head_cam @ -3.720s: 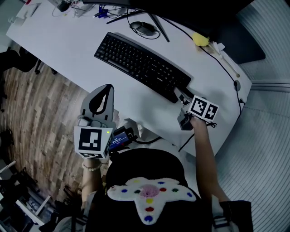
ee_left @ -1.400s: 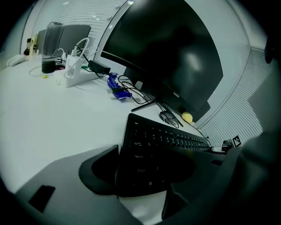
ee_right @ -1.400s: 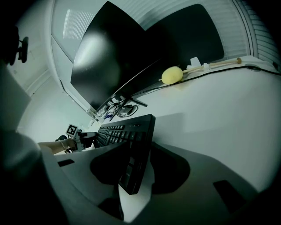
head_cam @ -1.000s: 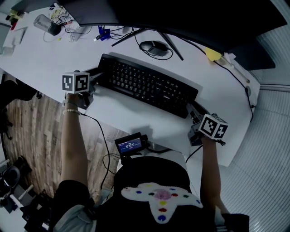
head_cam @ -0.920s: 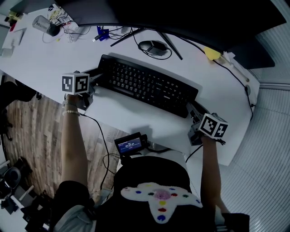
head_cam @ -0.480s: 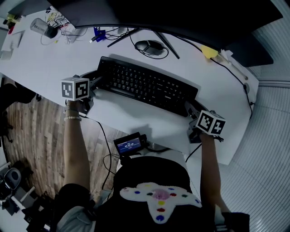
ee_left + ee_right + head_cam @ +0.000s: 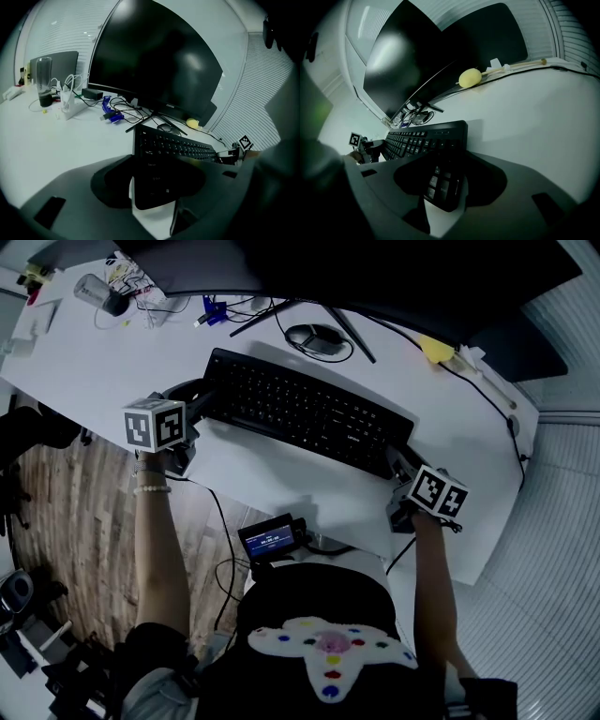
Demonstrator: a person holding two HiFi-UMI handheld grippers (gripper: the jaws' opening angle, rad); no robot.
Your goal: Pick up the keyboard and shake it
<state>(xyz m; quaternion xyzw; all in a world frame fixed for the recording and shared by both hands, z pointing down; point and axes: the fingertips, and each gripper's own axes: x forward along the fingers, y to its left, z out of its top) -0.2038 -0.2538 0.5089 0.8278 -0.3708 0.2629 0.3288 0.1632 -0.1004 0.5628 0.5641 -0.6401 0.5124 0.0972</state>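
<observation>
A black keyboard [image 7: 309, 413] lies slantwise on the white desk [image 7: 281, 488]. My left gripper [image 7: 200, 407] is at its left end. In the left gripper view that end of the keyboard [image 7: 164, 183] sits between the jaws of my left gripper [image 7: 159, 190], which are closing, with dark space still around it. My right gripper [image 7: 397, 463] is at the right end. In the right gripper view the number-pad corner of the keyboard [image 7: 440, 187] lies between the jaws of my right gripper [image 7: 447, 190], with no pad seen pressing on it.
A mouse [image 7: 317, 337] and the monitor stand [image 7: 352, 315] sit just behind the keyboard, under a large dark monitor [image 7: 375, 273]. Cables and a cup [image 7: 94, 289] are at the back left, a yellow object [image 7: 437, 350] at the back right. A small screen device [image 7: 269, 538] hangs below the desk's front edge.
Since the oldest frame my left gripper has come up from below the desk to the keyboard's left end. Over the last second both grippers have edged slightly further onto the keyboard's ends.
</observation>
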